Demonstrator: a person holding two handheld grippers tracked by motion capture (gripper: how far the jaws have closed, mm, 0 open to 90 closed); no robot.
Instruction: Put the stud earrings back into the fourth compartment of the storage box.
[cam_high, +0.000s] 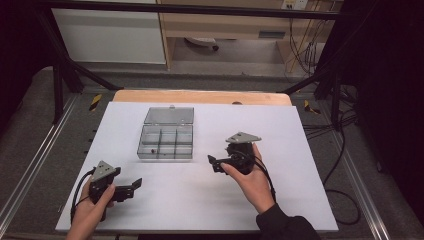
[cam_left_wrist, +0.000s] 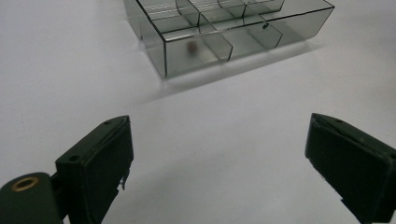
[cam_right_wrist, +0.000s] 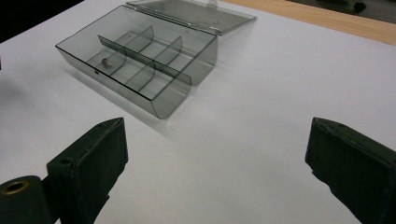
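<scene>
A clear smoky plastic box (cam_high: 165, 141) with divided compartments sits on the white table, its lid (cam_high: 169, 115) folded back flat behind it. One small dark-red bead (cam_high: 151, 149) lies in its near left compartment; the same bead (cam_left_wrist: 191, 46) appears in the left gripper view and again (cam_right_wrist: 106, 62) in the right gripper view. My left gripper (cam_high: 134, 186) is held near the table's front left, open and with nothing between its jaws, below and left of the box (cam_left_wrist: 224, 28). My right gripper (cam_high: 212, 163) hovers just right of the box (cam_right_wrist: 140, 60), open and holding nothing.
The white table sheet (cam_high: 280, 140) lies on a wooden top (cam_high: 200, 96). Black frame poles (cam_high: 60, 75) and loose cables (cam_high: 345, 150) flank the table. A cable trails from each gripper toward the person's hands.
</scene>
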